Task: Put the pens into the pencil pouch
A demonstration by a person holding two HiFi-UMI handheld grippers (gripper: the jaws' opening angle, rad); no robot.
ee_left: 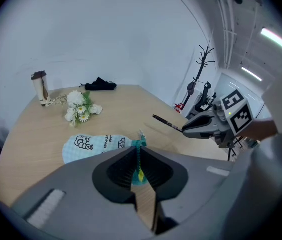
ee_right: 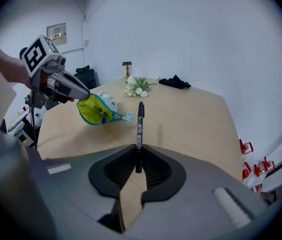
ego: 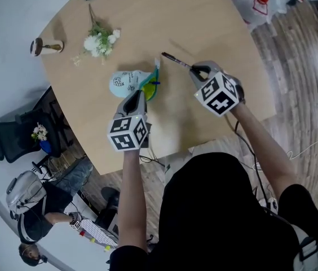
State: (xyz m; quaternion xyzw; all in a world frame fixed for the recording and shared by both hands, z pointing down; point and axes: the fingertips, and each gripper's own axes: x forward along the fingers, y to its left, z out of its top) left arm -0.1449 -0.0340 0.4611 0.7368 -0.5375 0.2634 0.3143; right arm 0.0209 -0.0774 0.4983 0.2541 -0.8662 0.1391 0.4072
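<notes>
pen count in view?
1: a black pen in the right claw, over the table. A blue bit shows inside the open pouch; more pens may be hidden there.

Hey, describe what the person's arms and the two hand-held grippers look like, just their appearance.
Both the left hand-held gripper and the right hand-held gripper have grey plastic bodies, with jaws lined in ribbed black rubber. Each carries a white cube printed with black square markers. The person wears a black top, and no sleeves cover the forearms.
</notes>
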